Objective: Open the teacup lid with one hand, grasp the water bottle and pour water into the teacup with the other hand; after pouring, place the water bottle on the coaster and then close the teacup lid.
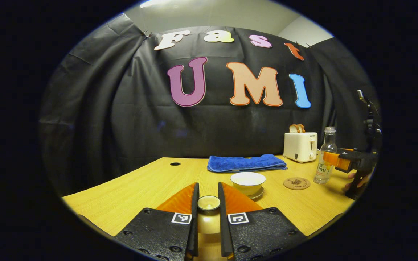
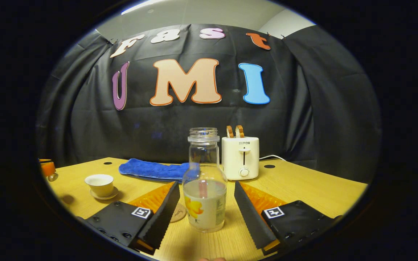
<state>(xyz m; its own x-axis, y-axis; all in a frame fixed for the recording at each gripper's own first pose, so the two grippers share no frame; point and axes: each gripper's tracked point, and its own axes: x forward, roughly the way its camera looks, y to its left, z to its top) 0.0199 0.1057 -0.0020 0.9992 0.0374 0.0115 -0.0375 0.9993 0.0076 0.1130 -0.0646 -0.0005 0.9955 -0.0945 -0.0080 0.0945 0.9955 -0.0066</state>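
Wood-grain bench (image 1: 129, 188) carries everything. Left tool (image 1: 209, 203) is pinching the teacup lid (image 1: 209, 203) by its small knob, both fingers pressed on it, lid held off the cup and nearer the camera. Teacup (image 1: 248, 182) sits open on its saucer (image 1: 258, 195), just in front of the blue towel (image 1: 245, 163). Coaster (image 1: 296, 183) lies between cup and water bottle (image 2: 204, 195).

Right tool (image 2: 205, 203) is spread wide w/ the bottle standing upright between the fingers, a gap showing on both sides, so not gripped yet. Bottle has no cap and is approx half full. In the left gripper view the same tool is level w/ the bottle's upper body.

Step in hand, as I judge it: grasp the bottle. To do it well: centre the bottle btwn the fingers, close on the straight body not the narrow neck, squeeze evenly so it doesn't tip, lift straight up before swinging over the coaster towards the cup. Keep the lid held clear of the cup mouth meanwhile. Open neck means any jerk could spill.

Writing: white toaster (image 2: 240, 157) w/ two bread slices up has a brand mark on its front; bottle label print and coaster design are too small to make out.
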